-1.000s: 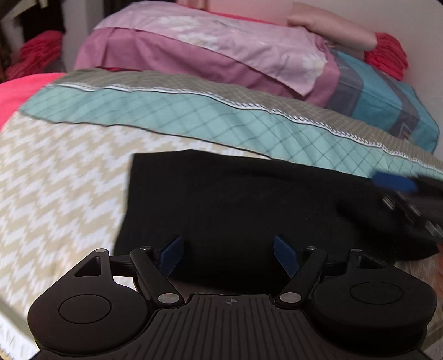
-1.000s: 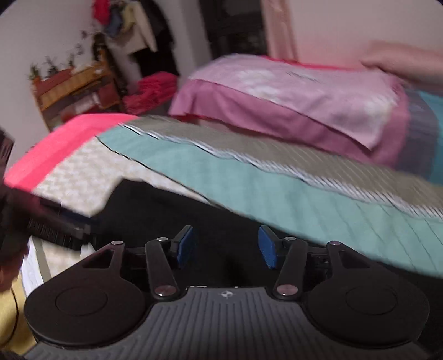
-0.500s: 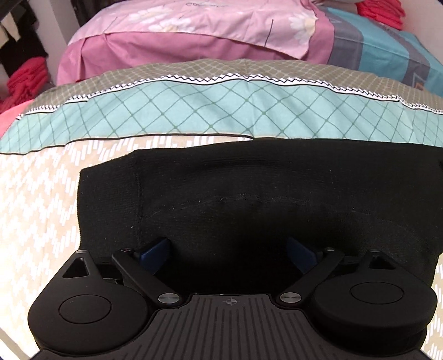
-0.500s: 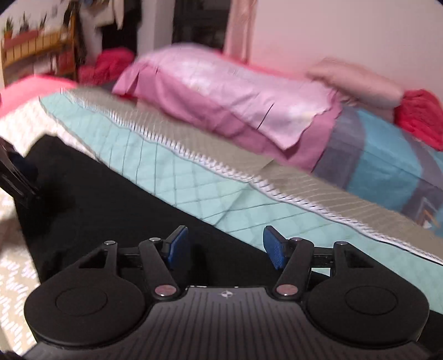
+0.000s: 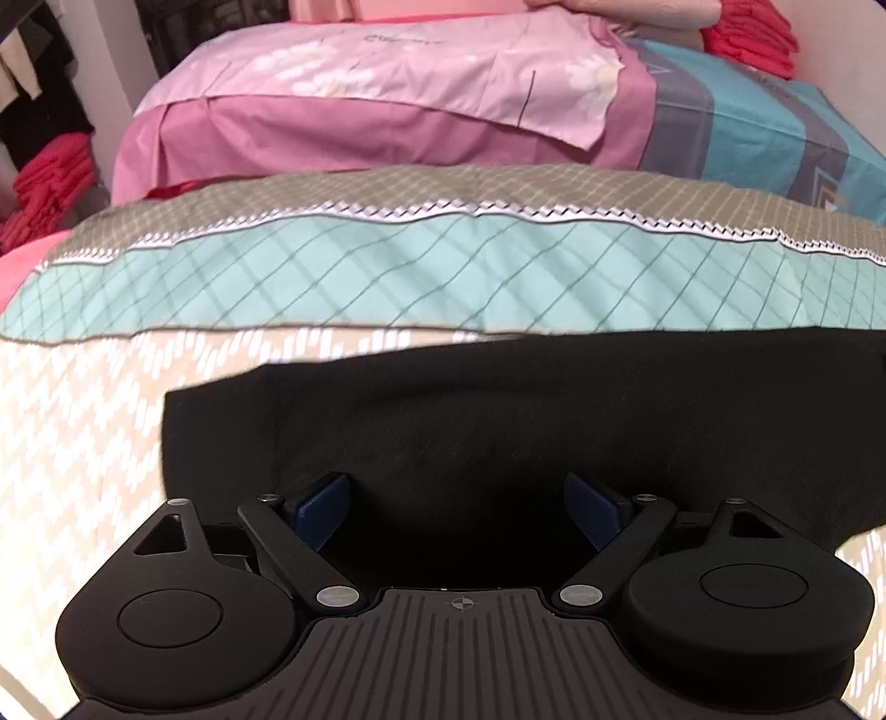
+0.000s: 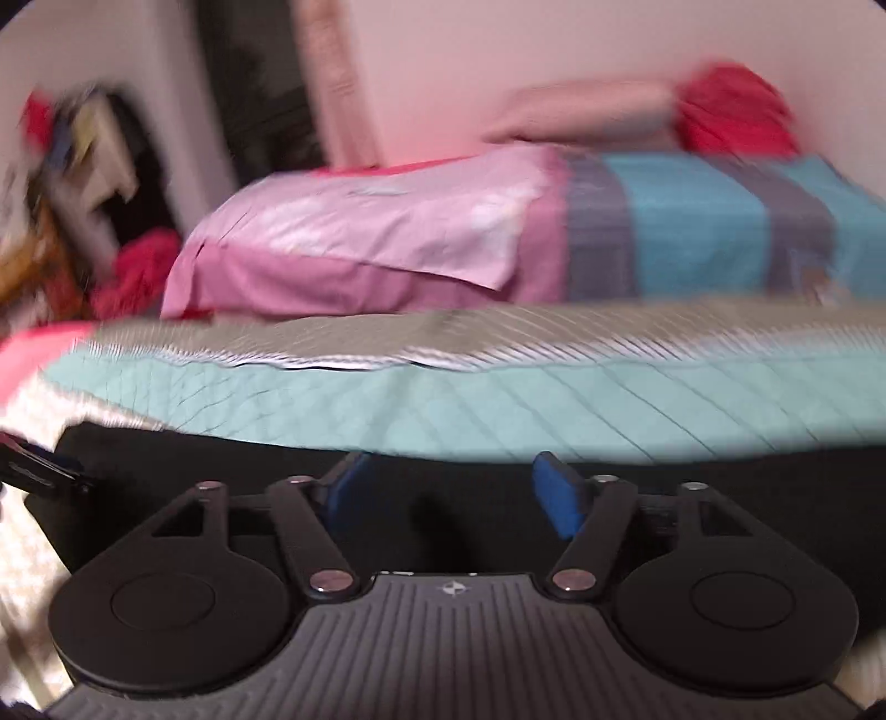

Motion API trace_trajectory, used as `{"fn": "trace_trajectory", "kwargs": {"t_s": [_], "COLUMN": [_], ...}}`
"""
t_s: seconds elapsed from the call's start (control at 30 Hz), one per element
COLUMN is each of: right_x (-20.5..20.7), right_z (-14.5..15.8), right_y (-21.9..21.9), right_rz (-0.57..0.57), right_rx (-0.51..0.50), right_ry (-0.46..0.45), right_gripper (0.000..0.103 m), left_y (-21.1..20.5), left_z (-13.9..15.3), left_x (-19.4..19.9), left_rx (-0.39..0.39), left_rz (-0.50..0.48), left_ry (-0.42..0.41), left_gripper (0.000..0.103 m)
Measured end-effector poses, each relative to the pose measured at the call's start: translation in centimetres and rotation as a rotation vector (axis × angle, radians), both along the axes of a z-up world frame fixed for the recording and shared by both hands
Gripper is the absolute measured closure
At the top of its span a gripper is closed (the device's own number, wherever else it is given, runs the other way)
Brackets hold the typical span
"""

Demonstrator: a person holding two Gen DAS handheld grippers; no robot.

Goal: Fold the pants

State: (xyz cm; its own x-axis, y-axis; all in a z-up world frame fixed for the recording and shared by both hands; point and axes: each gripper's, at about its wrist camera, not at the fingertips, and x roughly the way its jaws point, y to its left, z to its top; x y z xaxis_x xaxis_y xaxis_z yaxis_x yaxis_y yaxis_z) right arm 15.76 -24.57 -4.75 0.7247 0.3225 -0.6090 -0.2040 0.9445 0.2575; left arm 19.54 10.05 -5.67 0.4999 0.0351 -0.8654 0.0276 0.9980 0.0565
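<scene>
Both my tools are held low and level over the black pants (image 5: 498, 421) on the bed (image 5: 83, 443), left tool (image 5: 458, 512) and right tool (image 6: 448, 493) spread wide, gripping nothing.

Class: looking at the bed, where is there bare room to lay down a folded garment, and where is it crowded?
Free: the cream zigzag bedspread left of the black pants, and the teal quilted band between the pants and the pink pillow. Crowded: the head of the bed, where that pillow, a blue striped pillow and red cloth pile up.
</scene>
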Motion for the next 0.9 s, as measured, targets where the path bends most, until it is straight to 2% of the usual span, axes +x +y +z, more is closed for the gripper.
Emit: {"fn": "trace_trajectory", "kwargs": {"t_s": [0.03, 0.07, 0.1, 0.13, 0.17, 0.2, 0.23, 0.27, 0.3, 0.33, 0.43, 0.57, 0.63, 0.7, 0.8, 0.9], "right_x": [-0.2, -0.4, -0.8, -1.1, -1.4, -2.0, -2.6, -3.1, -3.7, -4.1, -5.2, -6.7, -6.9, -7.2, -6.6, -5.7], "right_z": [-0.7, -1.5, -1.9, -2.1, -2.2, -1.9, -1.5, -1.0, -0.6, -0.3, -0.1, -0.1, -0.9, -1.7, -2.9, -3.5], "right_y": [-2.1, -4.4, -7.1, -9.8, -11.9, -13.4, -14.2, -14.5, -14.4, -13.9, -10.9, -3.9, 0.4, 4.5, 9.1, 11.3], "right_rz": [-0.057, -0.14, -0.195, -0.249, -0.326, -0.406, -0.486, -0.538, -0.569, -0.567, -0.38, -0.013, 0.196, 0.343, 0.427, 0.439], "right_rx": [0.009, 0.011, 0.073, 0.185, 0.276, 0.32, 0.305, 0.279, 0.262, 0.252, 0.296, 0.35, 0.377, 0.338, 0.261, 0.277], "right_ry": [0.033, 0.061, 0.056, 0.077, 0.097, 0.086, 0.066, 0.042, 0.021, 0.011, 0.029, 0.097, 0.173, 0.197, 0.184, 0.151], "right_gripper": [0.03, 0.035, 0.069, 0.079, 0.081, 0.074, 0.064, 0.046, 0.032, 0.032, 0.033, 0.033, 0.032, 0.034, 0.034, 0.035], "left_y": [-0.2, -0.4, -0.6, -0.8, -0.9, -0.9, -0.9, -0.8, -0.6, -0.5, -0.3, 0.0, 0.2, 0.4, 0.7, 0.7], "left_z": [-0.2, -0.5, -0.9, -1.3, -1.6, -1.7, -1.8, -1.8, -1.8, -1.7, -1.5, -1.4, -1.5, -1.5, -1.6, -1.7], "left_x": [0.5, 0.9, 1.3, 1.5, 1.6, 1.5, 1.5, 1.5, 1.5, 1.5, 1.7, 2.0, 2.4, 2.9, 3.5, 3.8], "left_rx": [0.003, 0.005, 0.015, 0.034, 0.047, 0.053, 0.052, 0.047, 0.038, 0.029, 0.021, 0.0, -0.009, -0.026, -0.054, -0.051], "left_rz": [0.001, -0.003, -0.01, -0.021, -0.029, -0.035, -0.037, -0.037, -0.035, -0.034, -0.042, -0.047, -0.049, -0.049, -0.051, -0.056], "left_ry": [0.007, 0.015, 0.022, 0.027, 0.027, 0.022, 0.019, 0.02, 0.023, 0.028, 0.043, 0.06, 0.079, 0.1, 0.129, 0.138], "left_gripper": [0.0, 0.0, 0.0, 0.0, 0.0, 0.0, 0.0, 0.0, 0.0, 0.0, 0.0, 0.0, 0.0, 0.0, 0.0, 0.0]}}
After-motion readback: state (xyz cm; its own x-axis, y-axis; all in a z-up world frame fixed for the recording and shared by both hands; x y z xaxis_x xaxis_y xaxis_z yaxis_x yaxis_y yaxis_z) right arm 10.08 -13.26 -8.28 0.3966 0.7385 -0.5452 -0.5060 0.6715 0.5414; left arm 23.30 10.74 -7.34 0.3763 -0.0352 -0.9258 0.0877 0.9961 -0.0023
